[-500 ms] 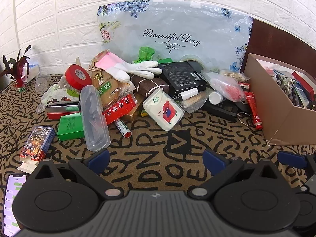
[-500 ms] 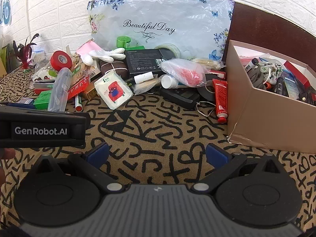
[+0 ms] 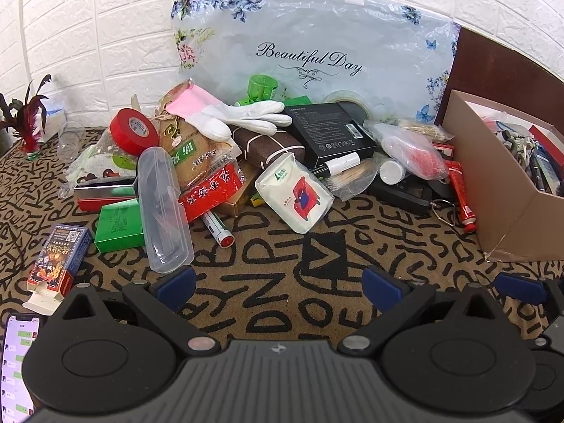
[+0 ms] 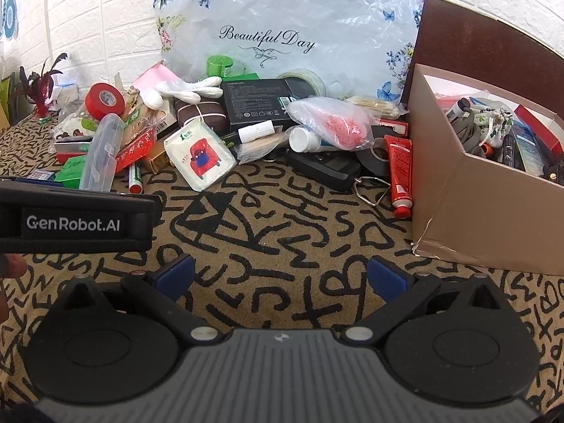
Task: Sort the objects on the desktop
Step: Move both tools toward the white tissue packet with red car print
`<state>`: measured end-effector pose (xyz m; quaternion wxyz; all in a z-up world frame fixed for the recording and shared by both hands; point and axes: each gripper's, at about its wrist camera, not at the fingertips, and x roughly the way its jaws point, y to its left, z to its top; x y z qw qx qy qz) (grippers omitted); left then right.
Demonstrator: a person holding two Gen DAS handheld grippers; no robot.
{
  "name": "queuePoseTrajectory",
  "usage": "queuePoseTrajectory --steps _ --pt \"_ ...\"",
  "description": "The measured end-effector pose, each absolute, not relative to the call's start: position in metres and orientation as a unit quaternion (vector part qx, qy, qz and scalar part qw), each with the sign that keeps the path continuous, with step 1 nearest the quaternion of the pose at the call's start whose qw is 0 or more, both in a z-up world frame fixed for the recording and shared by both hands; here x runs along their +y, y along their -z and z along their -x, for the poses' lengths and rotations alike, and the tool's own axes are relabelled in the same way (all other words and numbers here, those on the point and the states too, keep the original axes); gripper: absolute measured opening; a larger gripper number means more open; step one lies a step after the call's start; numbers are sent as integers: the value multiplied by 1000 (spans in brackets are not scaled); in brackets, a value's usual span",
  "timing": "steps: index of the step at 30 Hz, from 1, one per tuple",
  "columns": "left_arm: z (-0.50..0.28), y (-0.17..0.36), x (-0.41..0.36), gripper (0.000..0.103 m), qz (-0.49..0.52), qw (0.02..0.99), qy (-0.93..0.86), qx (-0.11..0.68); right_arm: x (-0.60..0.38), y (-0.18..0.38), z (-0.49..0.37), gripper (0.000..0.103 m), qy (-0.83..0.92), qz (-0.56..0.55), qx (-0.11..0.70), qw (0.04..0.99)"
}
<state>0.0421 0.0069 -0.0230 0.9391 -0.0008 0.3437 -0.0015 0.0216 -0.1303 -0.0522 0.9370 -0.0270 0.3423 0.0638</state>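
A heap of desktop objects lies against the wall: a red tape roll (image 3: 133,131), a clear plastic case (image 3: 163,208), a tissue pack with a red print (image 3: 294,195), a black box (image 3: 329,133), white gloves (image 3: 246,118) and a red tube (image 3: 461,190). My left gripper (image 3: 278,287) is open and empty, low over the cloth in front of the heap. My right gripper (image 4: 280,276) is open and empty, to the right of the left one (image 4: 74,220). The heap shows in the right wrist view too, with the tissue pack (image 4: 199,157) and the red tube (image 4: 400,172).
A brown cardboard box (image 4: 476,197) with several items in it stands at the right, and it shows in the left wrist view (image 3: 511,194). A floral plastic bag (image 3: 310,53) leans on the brick wall. A phone (image 3: 17,356) and a small card box (image 3: 58,259) lie at the left.
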Motion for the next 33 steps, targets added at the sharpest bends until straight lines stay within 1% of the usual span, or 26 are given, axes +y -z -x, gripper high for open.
queuePoseTrajectory --steps 9,17,22,27,28,29,30,31,32,33 --pt "-63 33 12 102 12 932 12 361 -127 62 -44 101 -85 35 356 930" --pt "-96 39 18 99 29 928 19 370 -114 64 -77 101 -142 79 337 927" --pt "-115 44 20 99 34 925 23 379 -107 66 -101 101 -177 82 330 924" --pt "-131 50 28 96 61 922 51 379 -96 71 -119 100 -213 103 311 920" --pt "-135 51 30 93 68 920 55 381 -94 71 -123 100 -221 103 307 920" --pt "-139 53 32 90 74 919 58 384 -93 72 -126 97 -228 102 303 920" --pt "-143 55 33 89 80 917 60 387 -92 72 -130 90 -233 103 300 919" --pt "-147 57 34 85 87 915 62 390 -90 73 -134 87 -236 106 298 919" --pt "-150 58 34 82 93 913 66 393 -89 73 -138 84 -238 110 294 919" --pt "-154 60 36 81 100 911 70 394 -86 74 -141 84 -239 117 290 919"
